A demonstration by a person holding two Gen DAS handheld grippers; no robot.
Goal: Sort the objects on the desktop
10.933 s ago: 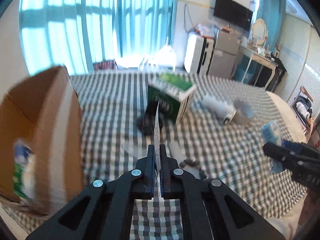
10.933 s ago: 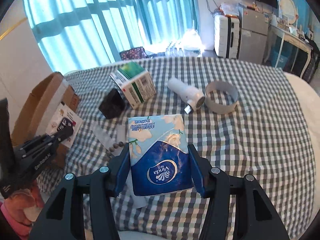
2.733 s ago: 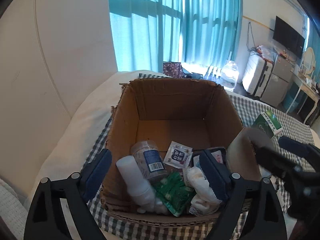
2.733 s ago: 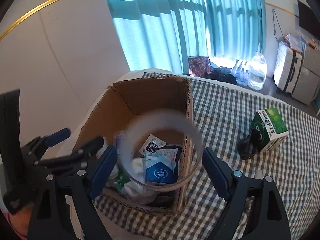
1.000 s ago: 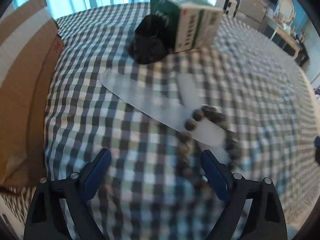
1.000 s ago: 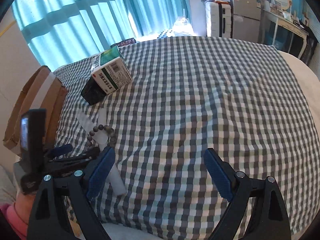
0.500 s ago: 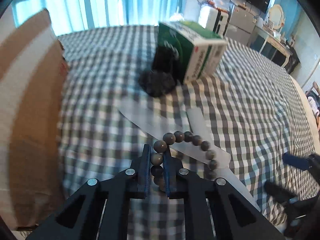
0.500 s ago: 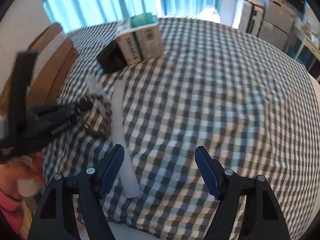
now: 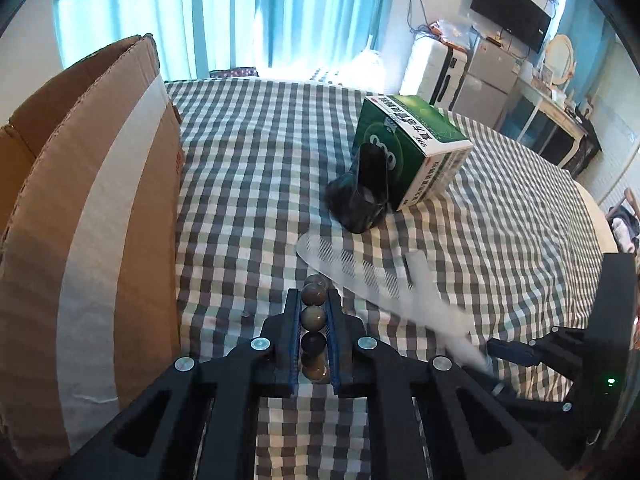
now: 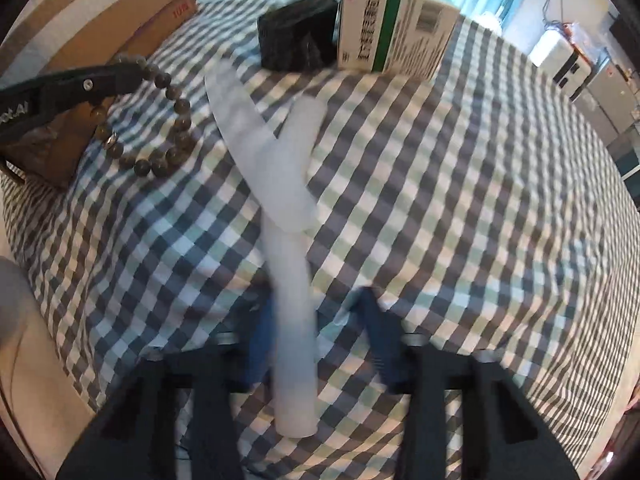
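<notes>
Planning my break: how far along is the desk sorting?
Done: unclear, the cardboard box hides its inside. In hand: left tongs grip the bead bracelet; right tongs are closing around the white tube. Left: green carton, black item, translucent strip on the cloth.

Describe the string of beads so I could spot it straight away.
Start at the big cardboard box on the checked cloth. Just beside it, the left gripper pinches a bead bracelet. It is the only loop of round brown-grey beads; its neighbours are flat translucent strips.
</notes>
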